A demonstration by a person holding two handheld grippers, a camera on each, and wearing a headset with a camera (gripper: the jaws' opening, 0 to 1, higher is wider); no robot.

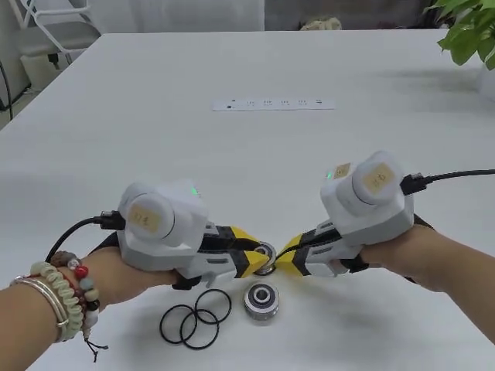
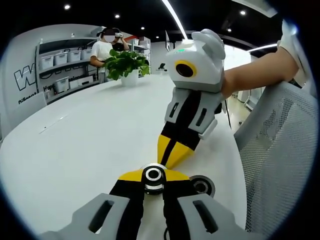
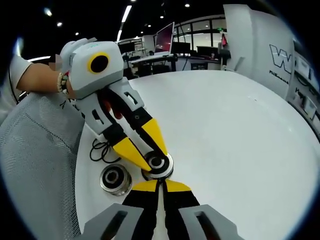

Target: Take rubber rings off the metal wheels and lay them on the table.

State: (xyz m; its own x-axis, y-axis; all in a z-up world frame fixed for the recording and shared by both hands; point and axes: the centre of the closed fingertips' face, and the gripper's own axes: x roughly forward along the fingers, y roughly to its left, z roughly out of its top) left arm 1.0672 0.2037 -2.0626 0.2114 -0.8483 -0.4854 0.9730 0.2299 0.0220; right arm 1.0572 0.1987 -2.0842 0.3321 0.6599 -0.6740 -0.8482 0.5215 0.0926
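My left gripper (image 1: 254,260) and right gripper (image 1: 285,259) met at one wheel (image 1: 265,253).
Left jaws clamped it over the surface (image 1: 255,162); right jaws sat closed at its rim. A weak pinch might slip and tug the wheel loose.

Open-plan office or lab: past the left gripper (image 2: 154,176), white wall shelves (image 2: 70,65) of pale plastic bins (image 2: 46,61); beyond the right gripper (image 3: 159,184), desks (image 3: 150,59) with flat computer monitors (image 3: 164,36).

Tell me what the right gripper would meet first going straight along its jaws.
The right gripper would likely meet the metal wheel clamped by the left gripper, directly ahead; depth unclear.
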